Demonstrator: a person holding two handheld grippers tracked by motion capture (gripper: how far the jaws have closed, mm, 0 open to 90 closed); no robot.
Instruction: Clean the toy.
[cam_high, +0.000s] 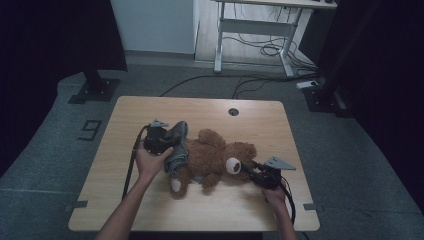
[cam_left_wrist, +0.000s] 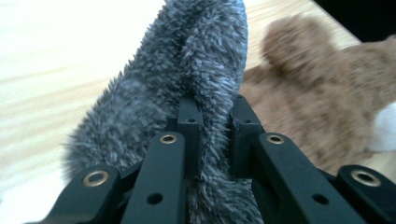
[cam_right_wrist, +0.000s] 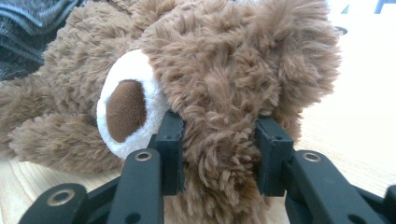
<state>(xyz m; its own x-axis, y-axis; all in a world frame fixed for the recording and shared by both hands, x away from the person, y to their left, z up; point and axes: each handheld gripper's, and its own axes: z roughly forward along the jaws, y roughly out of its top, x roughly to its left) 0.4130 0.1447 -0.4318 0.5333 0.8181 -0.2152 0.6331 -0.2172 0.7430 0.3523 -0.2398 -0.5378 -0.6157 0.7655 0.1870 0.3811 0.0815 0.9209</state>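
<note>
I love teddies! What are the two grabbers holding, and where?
The right gripper pinches the teddy bear by its head. The left gripper pinches a fold of the grey fuzzy cloth.

Black hand-held gripper (cam_left_wrist: 212, 126): brass-ringed screw holes, grey triangular plate, probably black cable.

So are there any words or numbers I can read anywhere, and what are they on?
"9": a single figure marked on the grey floor to the left of the wooden table; seen from the other side it could be a 6.
No readable words or labels on the teddy bear, the grey fluffy cloth or the claws.
</note>
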